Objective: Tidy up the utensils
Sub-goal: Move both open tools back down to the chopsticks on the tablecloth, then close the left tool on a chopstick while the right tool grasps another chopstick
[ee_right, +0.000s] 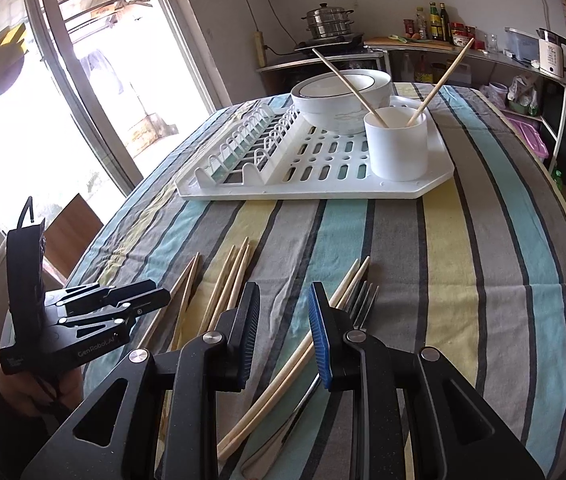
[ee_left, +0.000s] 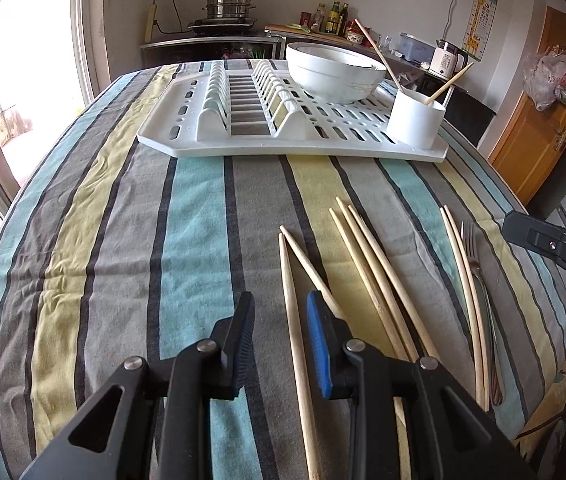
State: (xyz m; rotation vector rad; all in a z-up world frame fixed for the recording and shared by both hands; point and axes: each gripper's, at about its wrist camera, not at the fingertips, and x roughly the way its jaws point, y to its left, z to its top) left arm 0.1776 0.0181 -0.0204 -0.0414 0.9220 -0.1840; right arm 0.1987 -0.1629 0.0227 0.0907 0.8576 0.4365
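a striped cloth (ee_left: 187, 208) covers the table in a kitchen – a bright glass door (ee_right: 63, 92) on one side, a shelf with bottles (ee_left: 333, 18) and a steamer pot (ee_left: 229, 2) at the back. a white drying rack (ee_left: 283, 120) sits at the far end with stacked bowls (ee_left: 335, 72) and a white cup (ee_left: 415, 118) holding two sticks. loose chopsticks (ee_left: 375, 280) and a fork (ee_left: 473, 256) lie on the near cloth. left gripper (ee_left: 279, 340) and right gripper (ee_right: 285, 332) both hang open – holding nothing. the cloth's left half is bare.
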